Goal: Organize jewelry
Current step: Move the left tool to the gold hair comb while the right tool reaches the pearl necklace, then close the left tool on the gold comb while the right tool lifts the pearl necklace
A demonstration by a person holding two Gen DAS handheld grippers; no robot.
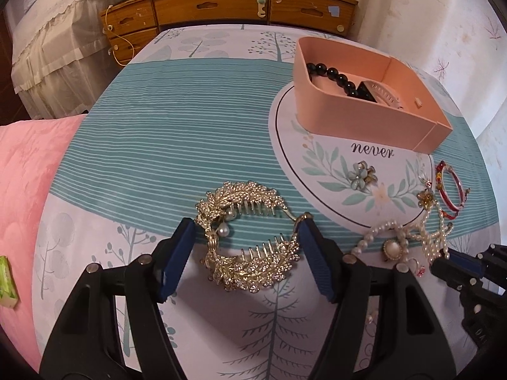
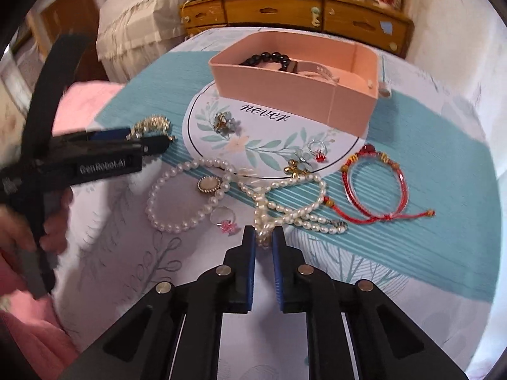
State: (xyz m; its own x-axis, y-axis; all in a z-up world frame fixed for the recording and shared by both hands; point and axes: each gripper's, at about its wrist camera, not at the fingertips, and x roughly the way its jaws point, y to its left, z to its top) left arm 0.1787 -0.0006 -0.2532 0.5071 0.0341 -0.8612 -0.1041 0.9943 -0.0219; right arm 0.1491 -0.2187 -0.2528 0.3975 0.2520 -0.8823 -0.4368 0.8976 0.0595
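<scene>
The left tool (image 1: 245,234) stands wide open around a gold rhinestone hair comb (image 1: 244,240), its blue pads (image 1: 177,253) flanking the piece without clearly pressing it. The comb is a curved, leaf-shaped crescent crusted with small clear stones, a drop pearl hanging at one side and gold teeth along its inner edge. It lies on the printed bedspread (image 1: 158,142), near the front edge. The right tool (image 2: 262,237) is nearly closed, its pads pinching a strand of the pearl necklace (image 2: 285,209), a tangle of small oval white pearls. Beside it lie a round pearl bracelet (image 2: 177,202), a red cord bracelet (image 2: 377,186) and a pink-stone ring (image 2: 225,223). The pink box (image 2: 294,85) farther back holds a black bead bracelet (image 2: 269,58).
</scene>
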